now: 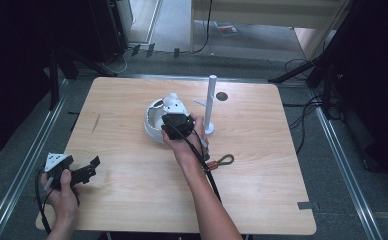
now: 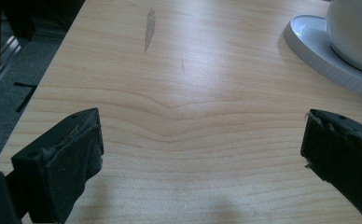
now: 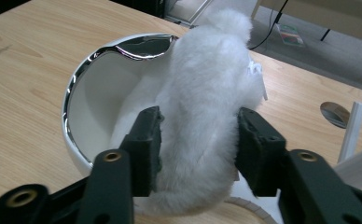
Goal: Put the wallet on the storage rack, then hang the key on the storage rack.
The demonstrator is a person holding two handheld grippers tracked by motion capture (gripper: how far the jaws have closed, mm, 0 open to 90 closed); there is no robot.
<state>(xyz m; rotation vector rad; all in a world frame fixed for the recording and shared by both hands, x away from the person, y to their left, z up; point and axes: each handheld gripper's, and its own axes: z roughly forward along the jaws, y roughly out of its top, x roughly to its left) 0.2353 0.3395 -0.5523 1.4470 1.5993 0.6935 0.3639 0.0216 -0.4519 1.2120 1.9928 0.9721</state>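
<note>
I have the right gripper (image 3: 198, 140) over the white bowl-shaped shell (image 3: 88, 100), its jaws flanking the white fluffy toy (image 3: 207, 116) that sits in the shell's opening. The pads lie against the fur on both sides, but whether they press it or only brush it I cannot tell from here; the fur hides the contact. The toy itself looks settled, its lower end down inside the shell and its top poking above the rim ahead of the jaws.

So the placing looks mostly done to me: the toy is in the shell, and what remains is to let go fully and draw the right gripper back clear.

My left gripper (image 1: 84, 172) hangs released near the table (image 1: 132, 200) edge, jaws wide with nothing between them, well apart from the shell. The white peg stand (image 1: 211, 105) just right of the right gripper is untouched.
</note>
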